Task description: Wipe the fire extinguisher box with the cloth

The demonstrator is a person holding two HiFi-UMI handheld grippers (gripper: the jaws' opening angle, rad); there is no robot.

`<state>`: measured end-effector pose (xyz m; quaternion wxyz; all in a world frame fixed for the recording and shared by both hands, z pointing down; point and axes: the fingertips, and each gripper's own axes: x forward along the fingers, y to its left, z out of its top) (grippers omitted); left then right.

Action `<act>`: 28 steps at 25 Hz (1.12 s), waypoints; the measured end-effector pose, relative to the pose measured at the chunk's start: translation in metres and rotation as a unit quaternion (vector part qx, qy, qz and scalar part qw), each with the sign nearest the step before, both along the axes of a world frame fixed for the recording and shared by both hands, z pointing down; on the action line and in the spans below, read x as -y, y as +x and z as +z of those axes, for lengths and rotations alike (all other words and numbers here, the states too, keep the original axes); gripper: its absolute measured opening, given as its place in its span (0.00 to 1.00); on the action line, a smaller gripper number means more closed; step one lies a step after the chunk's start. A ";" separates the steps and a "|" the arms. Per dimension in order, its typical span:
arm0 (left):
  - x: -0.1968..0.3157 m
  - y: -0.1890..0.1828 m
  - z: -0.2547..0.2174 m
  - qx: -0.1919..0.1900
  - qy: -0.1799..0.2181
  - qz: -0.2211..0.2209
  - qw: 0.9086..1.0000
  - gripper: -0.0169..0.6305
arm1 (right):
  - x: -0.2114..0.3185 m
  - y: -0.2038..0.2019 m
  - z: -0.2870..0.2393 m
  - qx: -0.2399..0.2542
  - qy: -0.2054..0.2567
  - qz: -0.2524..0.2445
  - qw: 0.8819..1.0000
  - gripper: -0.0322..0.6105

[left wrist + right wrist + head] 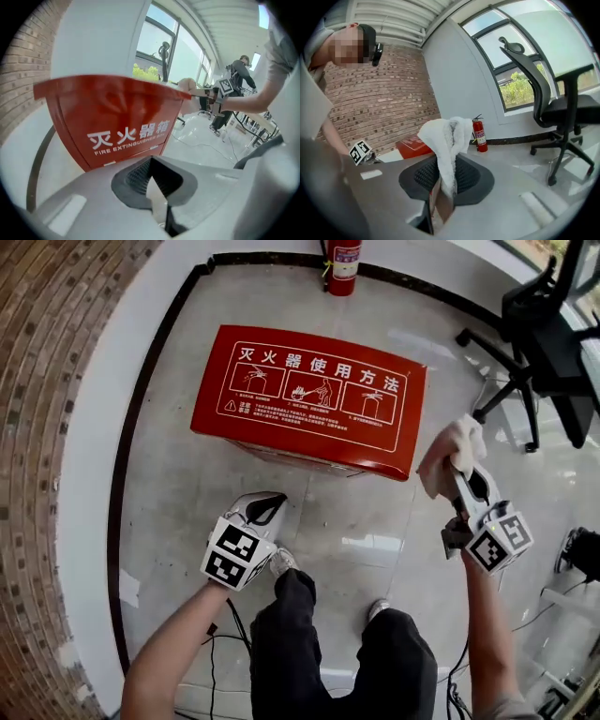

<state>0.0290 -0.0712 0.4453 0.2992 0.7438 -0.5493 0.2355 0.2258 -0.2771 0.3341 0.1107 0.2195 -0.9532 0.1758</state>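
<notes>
The red fire extinguisher box (309,399) stands on the floor in front of me, its lid printed with white characters and pictograms. My right gripper (461,474) hangs off the box's right end, shut on a crumpled white cloth (452,451) that bulges above its jaws. In the right gripper view the cloth (447,138) droops over the pinched jaws of that gripper (443,183), apart from the box (412,145). My left gripper (267,505) hovers just short of the box's front face (112,126). Its jaws are shut with nothing in them (152,180).
A red fire extinguisher (343,266) stands by the wall behind the box. At the right is a black office chair (548,343). A brick wall (52,427) curves along the left. Cables (220,643) trail on the glossy floor near my legs. Another person (241,75) stands far off.
</notes>
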 end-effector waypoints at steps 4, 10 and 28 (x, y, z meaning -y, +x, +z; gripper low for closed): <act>-0.012 0.006 -0.088 -0.012 0.027 0.030 0.999 0.03 | -0.060 -0.013 -0.074 -0.016 -0.033 -0.031 0.999 0.19; -0.006 0.051 -0.210 -0.115 0.079 0.093 0.986 0.15 | -0.151 -0.068 -0.155 0.037 -0.112 -0.122 0.986 0.19; -0.128 -0.046 -0.303 -0.280 0.053 0.246 0.926 0.33 | -0.354 -0.231 -0.177 0.062 -0.199 -0.308 0.928 0.19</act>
